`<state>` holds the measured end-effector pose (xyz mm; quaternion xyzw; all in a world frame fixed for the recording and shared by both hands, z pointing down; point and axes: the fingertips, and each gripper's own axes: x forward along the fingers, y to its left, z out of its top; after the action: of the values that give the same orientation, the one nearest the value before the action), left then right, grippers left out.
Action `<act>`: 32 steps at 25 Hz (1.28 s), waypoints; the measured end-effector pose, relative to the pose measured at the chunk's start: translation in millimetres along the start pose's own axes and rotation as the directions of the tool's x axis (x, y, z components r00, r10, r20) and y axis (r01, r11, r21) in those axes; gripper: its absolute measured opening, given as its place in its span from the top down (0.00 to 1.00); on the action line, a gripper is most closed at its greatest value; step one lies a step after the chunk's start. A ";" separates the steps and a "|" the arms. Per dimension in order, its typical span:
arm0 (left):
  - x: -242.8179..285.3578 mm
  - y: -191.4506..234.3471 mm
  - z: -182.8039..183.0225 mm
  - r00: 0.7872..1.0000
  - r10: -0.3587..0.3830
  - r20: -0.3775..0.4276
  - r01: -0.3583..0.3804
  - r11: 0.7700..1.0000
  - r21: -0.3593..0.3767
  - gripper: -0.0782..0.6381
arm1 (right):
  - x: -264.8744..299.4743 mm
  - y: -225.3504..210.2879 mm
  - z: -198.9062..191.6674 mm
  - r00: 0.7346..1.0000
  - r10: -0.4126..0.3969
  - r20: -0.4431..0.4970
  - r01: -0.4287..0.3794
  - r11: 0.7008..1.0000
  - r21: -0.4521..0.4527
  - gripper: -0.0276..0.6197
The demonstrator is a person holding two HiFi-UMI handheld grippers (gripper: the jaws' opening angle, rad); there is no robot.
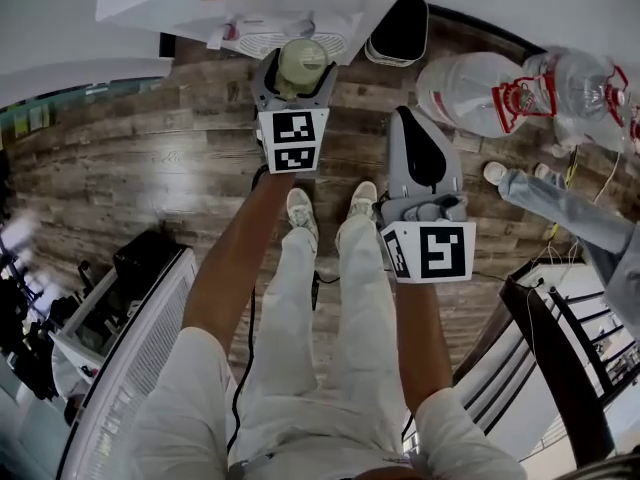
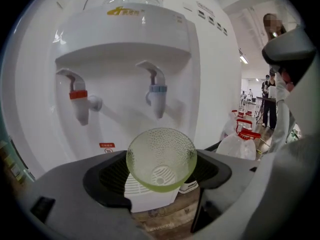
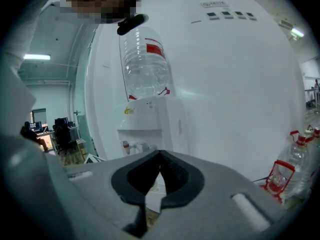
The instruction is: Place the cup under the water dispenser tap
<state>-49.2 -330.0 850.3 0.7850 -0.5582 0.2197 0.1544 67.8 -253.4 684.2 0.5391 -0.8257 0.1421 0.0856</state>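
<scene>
A pale green textured glass cup [image 2: 161, 154] sits between the jaws of my left gripper [image 2: 160, 170], which is shut on it with its mouth facing the camera. In the head view the cup [image 1: 303, 61] and left gripper [image 1: 296, 80] hang just in front of the white water dispenser [image 1: 250, 3], over its drip grille [image 1: 262, 42]. The red tap [image 2: 78, 95] is up and to the left of the cup, the blue tap [image 2: 157, 90] just above it. My right gripper [image 3: 159, 157] is shut and empty, held to the right [image 1: 408, 120] over the floor.
Large water bottles [image 1: 480, 93] with red caps lie on the wood floor at the right. A black bin [image 1: 402, 28] stands beside the dispenser. Another person's leg [image 1: 560, 208] is at the far right. My own feet [image 1: 300, 213] are below the grippers. A railing [image 1: 560, 358] is at lower right.
</scene>
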 end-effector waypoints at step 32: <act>58.9 8.6 -31.0 0.996 0.006 -0.091 -0.009 0.999 -0.040 0.28 | 14.1 -10.5 -32.3 0.998 -0.010 -0.062 0.004 0.995 -0.098 0.96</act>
<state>-46.2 -365.3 907.3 0.7689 -0.5579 0.2443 0.1945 71.3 -259.1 720.4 0.5323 -0.8268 0.1180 0.1382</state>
